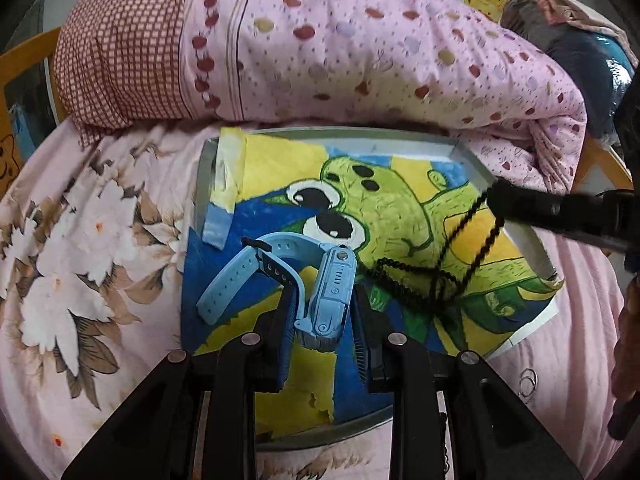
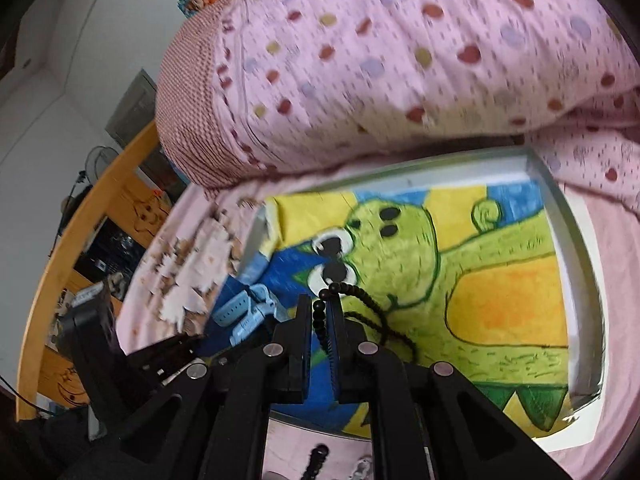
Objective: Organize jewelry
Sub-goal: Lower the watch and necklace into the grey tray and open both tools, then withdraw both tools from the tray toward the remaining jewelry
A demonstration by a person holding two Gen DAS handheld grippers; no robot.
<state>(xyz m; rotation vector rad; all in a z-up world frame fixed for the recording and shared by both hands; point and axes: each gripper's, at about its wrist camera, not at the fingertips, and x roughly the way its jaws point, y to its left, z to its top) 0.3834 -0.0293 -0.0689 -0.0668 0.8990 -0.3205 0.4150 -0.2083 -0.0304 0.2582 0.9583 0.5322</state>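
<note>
A light blue smartwatch (image 1: 326,300) lies on a metal tray (image 1: 400,134) lined with a frog drawing (image 1: 384,208). My left gripper (image 1: 322,320) is open, its jaws on either side of the watch body without clamping it. The watch also shows in the right wrist view (image 2: 250,312). My right gripper (image 2: 319,312) is shut on a black bead necklace (image 2: 360,300) and holds it above the tray (image 2: 576,280). In the left wrist view the necklace (image 1: 460,256) hangs from the right gripper's fingertips (image 1: 504,196) down onto the drawing.
The tray sits on a floral pink bedsheet (image 1: 80,240). A folded pink dotted quilt (image 1: 340,40) lies right behind the tray. Metal rings (image 1: 528,384) lie on the sheet at the tray's right. A wooden bed frame (image 2: 80,232) runs along the left.
</note>
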